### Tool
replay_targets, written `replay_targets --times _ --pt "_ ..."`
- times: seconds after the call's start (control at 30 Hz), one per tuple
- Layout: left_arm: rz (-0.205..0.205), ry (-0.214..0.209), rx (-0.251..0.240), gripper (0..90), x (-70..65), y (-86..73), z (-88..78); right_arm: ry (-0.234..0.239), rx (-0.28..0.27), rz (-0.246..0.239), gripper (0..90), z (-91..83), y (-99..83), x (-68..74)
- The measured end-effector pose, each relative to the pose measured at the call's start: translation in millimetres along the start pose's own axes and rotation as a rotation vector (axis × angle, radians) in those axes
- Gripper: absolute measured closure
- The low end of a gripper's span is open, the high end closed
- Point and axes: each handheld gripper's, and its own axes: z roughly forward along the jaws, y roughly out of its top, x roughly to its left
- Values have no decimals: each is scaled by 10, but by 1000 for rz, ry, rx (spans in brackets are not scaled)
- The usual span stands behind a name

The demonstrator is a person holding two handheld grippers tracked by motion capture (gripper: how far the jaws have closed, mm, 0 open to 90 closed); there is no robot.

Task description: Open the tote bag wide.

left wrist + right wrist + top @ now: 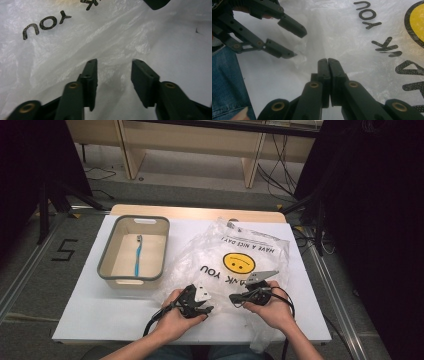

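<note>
A crumpled clear plastic bag [260, 240] with a yellow smiley [238, 263] and black lettering lies on the white table [100, 315], right of centre. Both grippers are at its near edge, tips facing each other. My left gripper [210, 309] is open, its jaws spread just over the film [75, 37] with nothing between them. My right gripper [232, 297] is shut, its tips resting on the bag [352, 37]; whether film is caught between the jaws is not clear. The left gripper [298, 42] hangs open just beyond the right one's tips.
A beige bin with a grey rim [106, 255] stands at the table's left, with a blue toothbrush [137, 255] lying inside it. Bare white table runs in front of the bin. Beyond the table are wooden furniture legs and cables on the floor.
</note>
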Motion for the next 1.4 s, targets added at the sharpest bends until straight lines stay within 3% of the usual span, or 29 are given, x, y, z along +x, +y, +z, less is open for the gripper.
replay_targets --times 0.17,0.2,0.23,0.33,0.43,0.57,0.67,0.8,0.93,1.1,1.4 --pt "14 -6 28 646 10 -5 58 -3 15 -9 800 34 14 18" --pt "15 -7 32 649 5 -20 76 -16 21 -40 776 70 15 28" --pt "15 -7 32 652 5 -20 76 -16 21 -40 776 70 15 28" --pt "25 0 40 662 13 -25 86 -50 55 -100 658 160 28 33" --pt "21 -2 40 666 20 -27 91 -49 83 -128 567 235 32 20" --pt "19 -1 38 668 19 -27 96 -37 113 -151 519 334 66 24" --pt "20 3 35 671 15 -30 99 -23 137 -162 565 409 90 21" --pt "20 3 35 676 12 -31 99 -12 159 -173 758 450 111 31" --pt "23 4 36 683 8 -32 99 -3 159 -152 873 453 114 19" --pt "24 4 38 688 6 -32 98 -6 175 -143 900 460 111 13" --pt "31 9 35 699 -8 -36 98 -39 60 -80 900 282 188 9"
